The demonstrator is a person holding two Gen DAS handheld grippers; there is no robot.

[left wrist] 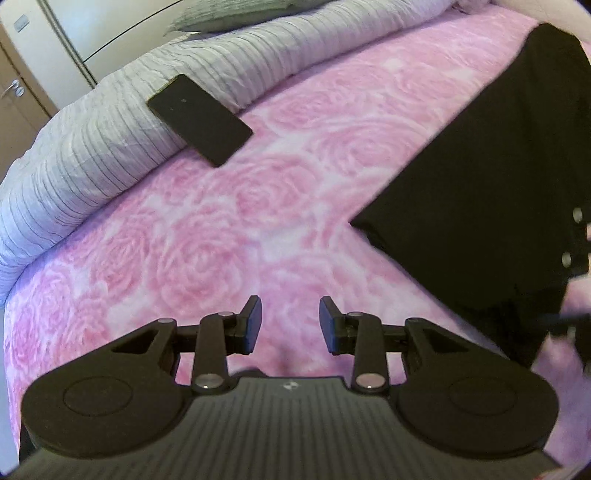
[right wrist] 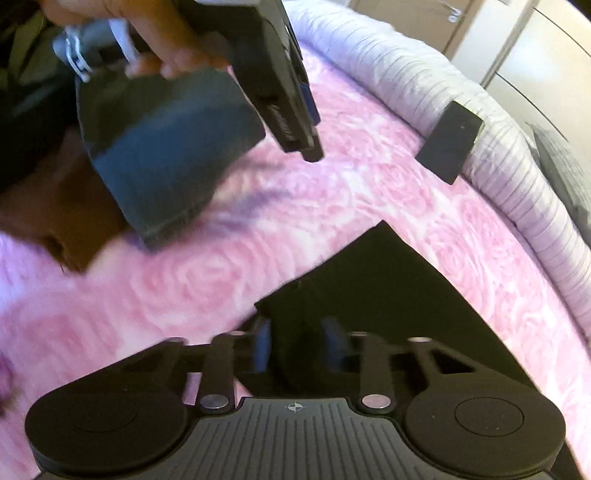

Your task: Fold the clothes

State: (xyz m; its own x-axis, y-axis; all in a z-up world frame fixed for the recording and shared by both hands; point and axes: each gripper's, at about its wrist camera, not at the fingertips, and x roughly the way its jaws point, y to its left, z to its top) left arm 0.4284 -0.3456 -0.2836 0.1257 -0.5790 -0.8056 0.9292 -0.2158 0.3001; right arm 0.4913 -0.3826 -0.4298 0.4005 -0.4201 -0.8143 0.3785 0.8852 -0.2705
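Note:
A black garment lies flat on the pink rose-patterned bedsheet, to the right of my left gripper. That gripper hovers open over bare sheet with nothing between its blue pads. In the right wrist view, my right gripper is open low over the near corner of the black garment, and dark cloth shows between its blurred fingers. A hand holds the left gripper high at the upper left, pointing down at the sheet.
A black phone-like slab leans on the rolled grey striped duvet along the bed's far side; it appears again as the slab. A grey pillow lies behind. Wardrobe doors stand beyond the bed.

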